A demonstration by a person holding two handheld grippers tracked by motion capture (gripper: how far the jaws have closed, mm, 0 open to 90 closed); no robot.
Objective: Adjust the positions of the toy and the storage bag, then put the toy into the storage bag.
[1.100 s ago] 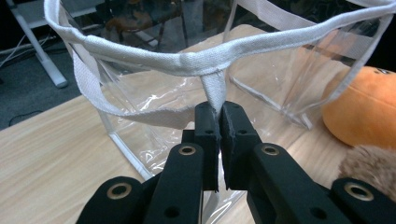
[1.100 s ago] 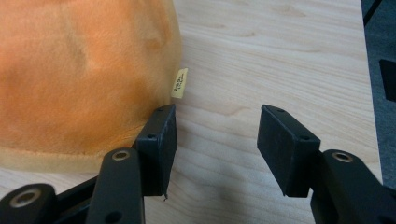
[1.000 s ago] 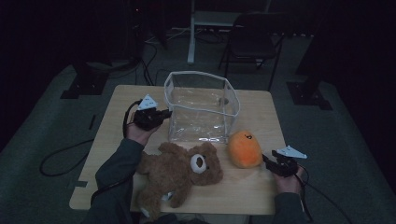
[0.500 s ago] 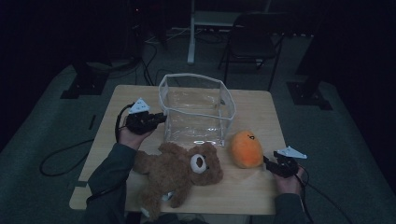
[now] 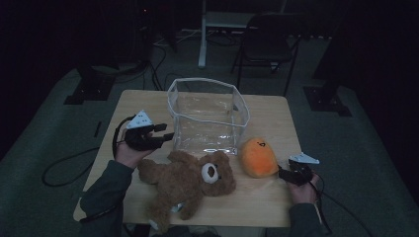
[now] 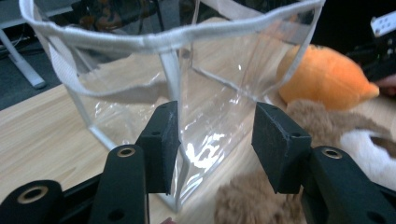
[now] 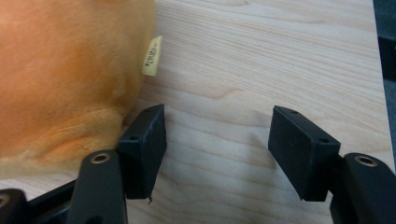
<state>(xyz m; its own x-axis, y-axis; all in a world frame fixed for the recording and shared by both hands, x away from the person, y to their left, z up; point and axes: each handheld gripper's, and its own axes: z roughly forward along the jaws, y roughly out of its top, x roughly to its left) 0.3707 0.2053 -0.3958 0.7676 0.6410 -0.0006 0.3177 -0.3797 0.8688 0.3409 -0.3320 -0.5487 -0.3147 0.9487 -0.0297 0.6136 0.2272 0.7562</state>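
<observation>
A clear plastic bag with white trim stands open on the wooden table. In front of it lie a brown teddy bear and an orange plush. My left gripper is at the bag's front left corner. In the left gripper view the bag's corner seam stands between the jaws of my left gripper, which have just been opening and do not clamp it. My right gripper lies right of the orange plush. Its jaws have just been opening over bare wood, with the plush beside one jaw.
A dark chair and a table leg stand behind the table. Cables trail over the floor at the left. The table's right edge is close to my right gripper. A small label hangs from the orange plush.
My left gripper has drawn back to the left and its jaws have opened off the bag's corner. The bag has shifted slightly left. The right gripper's jaws stand a little wider.
</observation>
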